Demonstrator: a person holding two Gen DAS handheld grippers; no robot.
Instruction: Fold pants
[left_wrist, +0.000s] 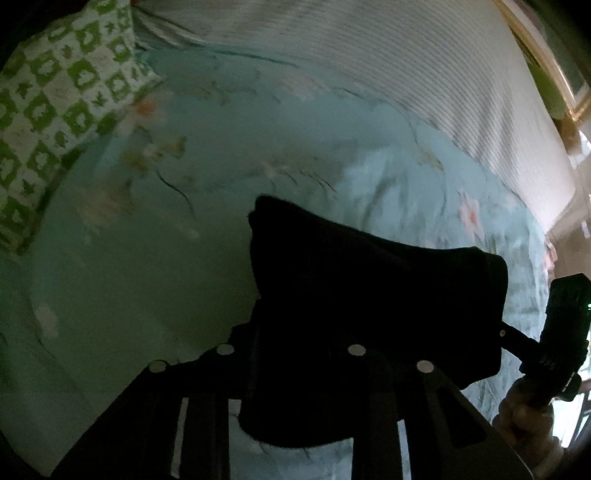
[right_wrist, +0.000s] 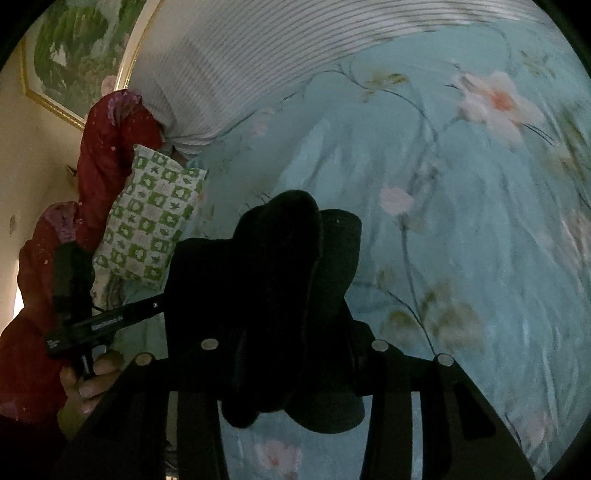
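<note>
The soft black cloth pants (left_wrist: 369, 295) are held up over the blue flowered bed sheet (left_wrist: 129, 277), pinched in the nearly closed left gripper (left_wrist: 317, 354) and right gripper (right_wrist: 295, 347), and should be kept level and pulled flat before being laid down.

A bed's pale teal floral sheet (right_wrist: 461, 221) fills the dim room, with a grey-striped blanket (left_wrist: 369, 55) along its far edge, a green-and-white checked pillow (right_wrist: 147, 229) beside that blanket, and 1 gold-framed picture (right_wrist: 74, 55) on the cream wall (right_wrist: 33, 155) behind.
</note>
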